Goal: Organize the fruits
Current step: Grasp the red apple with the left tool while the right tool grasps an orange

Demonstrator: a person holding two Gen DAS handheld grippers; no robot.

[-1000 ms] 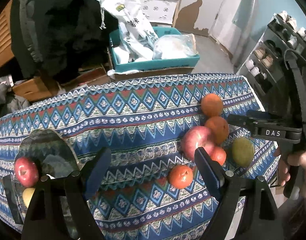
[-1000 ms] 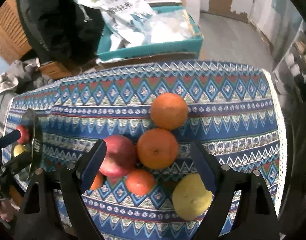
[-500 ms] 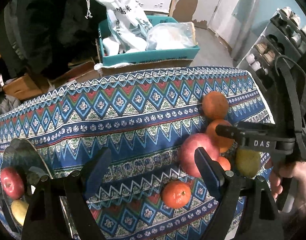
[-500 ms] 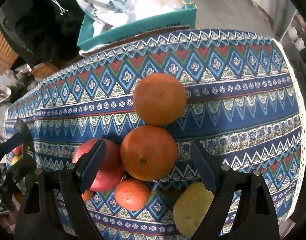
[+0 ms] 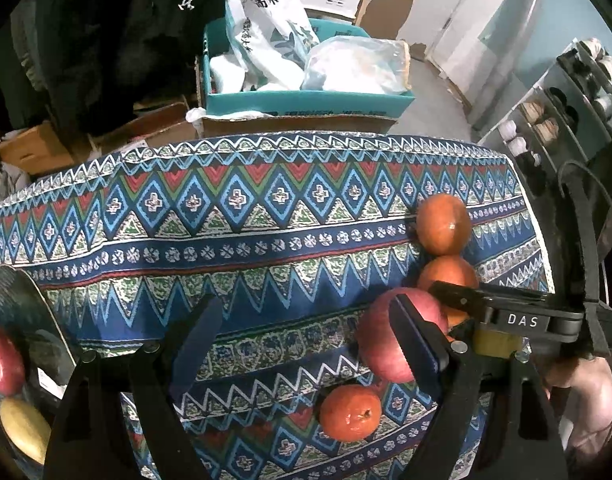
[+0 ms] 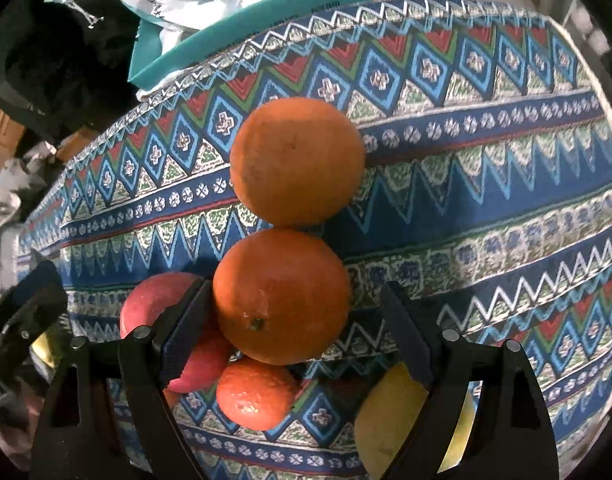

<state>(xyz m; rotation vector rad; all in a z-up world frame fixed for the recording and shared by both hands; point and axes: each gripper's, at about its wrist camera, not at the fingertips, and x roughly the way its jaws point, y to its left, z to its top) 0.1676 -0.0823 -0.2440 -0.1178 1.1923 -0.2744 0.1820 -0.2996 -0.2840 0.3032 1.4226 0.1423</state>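
Observation:
On the patterned cloth two large oranges lie in a row, the far orange and the near orange. My right gripper points down around the near orange. Its jaws are closing: the left pad is at the peel and a gap shows on the right. A red apple, a small tangerine and a yellow fruit lie close by. My left gripper stands open over bare cloth, its right finger in front of the red apple; a tangerine lies below.
A dark plate at the table's left edge holds a red apple and a yellow fruit. Behind the table a teal box holds bags. A shelf rack stands at the right. A hand holds the right gripper.
Both grippers have come down toward the table. The right one has sunk around the near orange and its jaws have narrowed. The left one has drawn closer to the red apple.

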